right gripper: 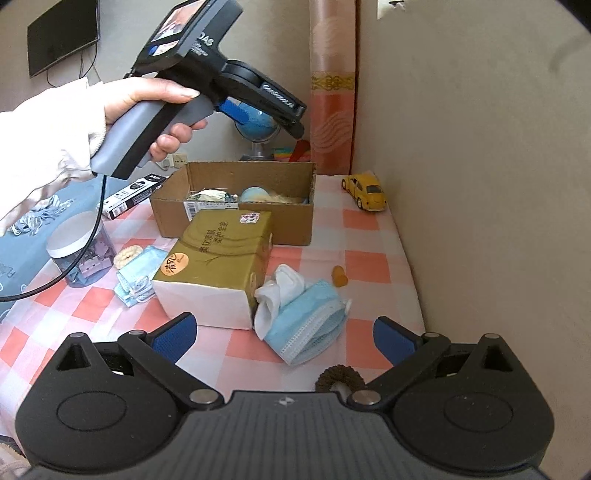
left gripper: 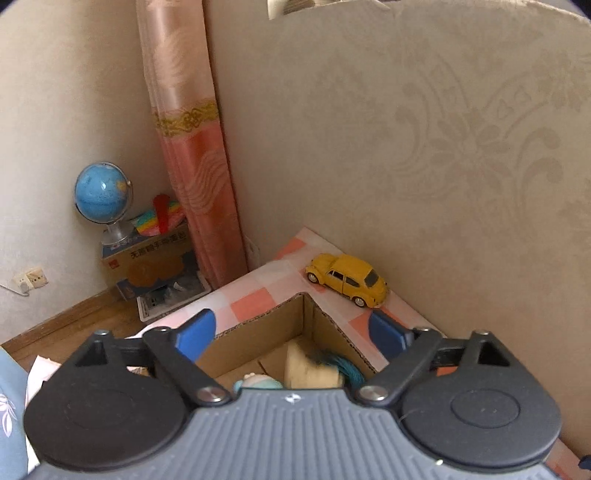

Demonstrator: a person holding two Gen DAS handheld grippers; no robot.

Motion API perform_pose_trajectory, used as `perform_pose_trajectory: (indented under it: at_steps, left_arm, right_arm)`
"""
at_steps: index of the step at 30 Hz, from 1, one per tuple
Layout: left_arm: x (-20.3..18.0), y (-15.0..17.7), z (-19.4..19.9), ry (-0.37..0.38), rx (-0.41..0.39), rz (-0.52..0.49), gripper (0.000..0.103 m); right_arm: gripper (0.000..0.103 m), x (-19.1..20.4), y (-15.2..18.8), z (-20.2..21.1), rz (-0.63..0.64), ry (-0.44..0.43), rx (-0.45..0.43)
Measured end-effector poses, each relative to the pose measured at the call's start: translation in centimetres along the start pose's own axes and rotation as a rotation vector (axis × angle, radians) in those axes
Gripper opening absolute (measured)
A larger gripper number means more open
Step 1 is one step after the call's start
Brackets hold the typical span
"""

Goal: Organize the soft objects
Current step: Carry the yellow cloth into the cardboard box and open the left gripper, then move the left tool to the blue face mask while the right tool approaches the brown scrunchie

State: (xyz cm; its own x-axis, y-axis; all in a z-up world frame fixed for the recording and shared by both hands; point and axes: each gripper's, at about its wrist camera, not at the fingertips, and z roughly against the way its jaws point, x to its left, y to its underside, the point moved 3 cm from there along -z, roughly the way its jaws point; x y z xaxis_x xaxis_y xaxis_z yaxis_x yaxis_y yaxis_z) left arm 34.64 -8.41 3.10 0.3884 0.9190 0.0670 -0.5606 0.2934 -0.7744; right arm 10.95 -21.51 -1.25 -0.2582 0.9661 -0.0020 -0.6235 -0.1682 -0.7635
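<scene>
Left gripper (left gripper: 291, 332) wide open, empty, over cardboard box (left gripper: 258, 332). Only right view shows right gripper (right gripper: 284, 332), open, empty, before face masks (right gripper: 310, 325) and tissue pack (right gripper: 214, 266).

This is a room in a home, likely a bedroom or living room. Patterned beige wallpaper (left gripper: 461, 147) fills the right of both views, and a pink curtain (left gripper: 192, 166) with a gold band hangs in the corner. At left in the left wrist view, a blue globe (left gripper: 101, 194) stands on a stack of boxes on the wooden floor (left gripper: 74, 325), near a wall socket (left gripper: 31, 278). A dark flat screen (right gripper: 62, 35) hangs upper left in the right wrist view. A pink-and-white checked cloth (right gripper: 364, 254) covers the table, where a yellow toy car (left gripper: 347, 278) sits.
</scene>
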Motion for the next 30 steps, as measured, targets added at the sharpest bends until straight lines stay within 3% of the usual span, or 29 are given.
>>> perform_pose_trajectory:
  at_steps: [8,20,30]
  left_arm:
    - [0.4,2.3,4.5,0.013,-0.019,0.037,0.096]
    - [-0.4,12.0,13.3,0.008,-0.024,0.073,0.098]
    - [-0.1,19.1,15.0,-0.046,0.021,0.088,0.099]
  right_arm:
    - [0.103,0.1,0.7,0.7,-0.010,-0.013,-0.014]
    - [0.103,-0.5,4.7,-0.5,-0.018,-0.004,0.049]
    - [0.103,-1.8,5.7,-3.5,-0.061,0.056,0.085]
